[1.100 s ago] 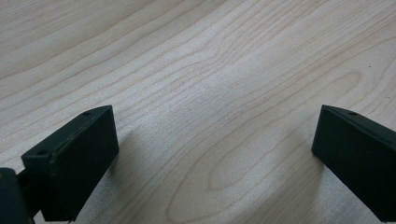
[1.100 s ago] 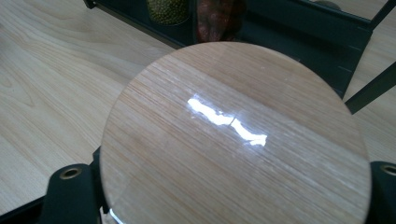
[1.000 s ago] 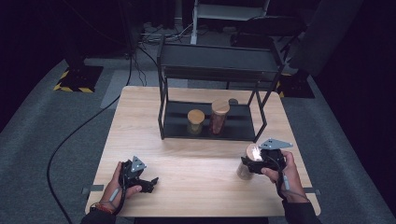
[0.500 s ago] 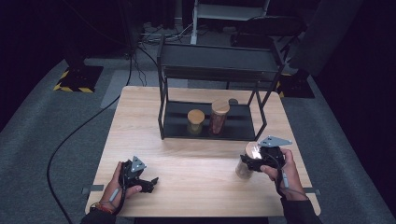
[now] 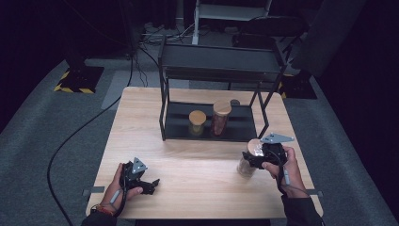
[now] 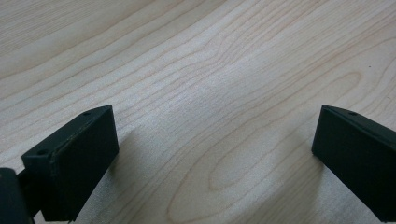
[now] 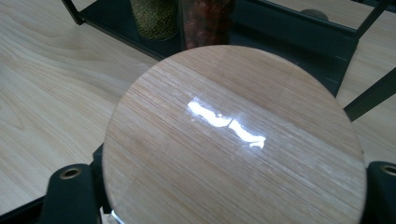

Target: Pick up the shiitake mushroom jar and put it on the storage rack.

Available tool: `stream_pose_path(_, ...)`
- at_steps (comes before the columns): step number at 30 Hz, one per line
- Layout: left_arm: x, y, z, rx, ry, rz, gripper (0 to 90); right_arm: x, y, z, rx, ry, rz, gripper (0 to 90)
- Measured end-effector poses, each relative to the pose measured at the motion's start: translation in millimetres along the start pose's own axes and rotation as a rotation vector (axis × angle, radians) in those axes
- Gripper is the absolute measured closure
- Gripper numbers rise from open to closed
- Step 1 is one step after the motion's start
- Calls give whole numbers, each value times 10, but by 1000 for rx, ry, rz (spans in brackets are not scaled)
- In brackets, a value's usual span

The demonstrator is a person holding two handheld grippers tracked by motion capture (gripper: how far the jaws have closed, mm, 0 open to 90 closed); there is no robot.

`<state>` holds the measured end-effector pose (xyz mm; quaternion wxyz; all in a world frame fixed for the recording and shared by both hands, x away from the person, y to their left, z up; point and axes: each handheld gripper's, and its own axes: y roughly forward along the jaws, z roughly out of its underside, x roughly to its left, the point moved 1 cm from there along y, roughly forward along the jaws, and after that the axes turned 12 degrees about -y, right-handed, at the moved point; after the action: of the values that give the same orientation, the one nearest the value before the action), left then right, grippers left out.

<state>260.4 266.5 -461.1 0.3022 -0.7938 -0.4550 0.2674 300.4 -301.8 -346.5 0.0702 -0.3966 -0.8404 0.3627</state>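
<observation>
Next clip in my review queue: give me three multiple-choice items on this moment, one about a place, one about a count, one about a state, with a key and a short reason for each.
1. Where do the two jars with wooden lids that nobody holds stand?
A. on the rack's lower shelf
B. on the rack's top shelf
C. on the floor

2. How many jars with wooden lids are there in all?
A. two
B. three
C. five

3. How does the left gripper stand?
A. shut on a jar
B. open over bare table
C. shut on a cable

Key:
1 A: the short jar and the tall jar stand on the lower shelf of the black rack.
2 B: those two plus the jar at the right gripper, whose jaws flank its lid.
3 B: the left gripper has its jaws wide apart, with only the wooden table between them.
</observation>
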Motion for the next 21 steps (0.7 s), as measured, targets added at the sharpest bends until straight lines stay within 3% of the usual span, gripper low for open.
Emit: stream_pose_path(21,0,0,0,0,0,0,2,-124,131,-248,16,19,41,249)
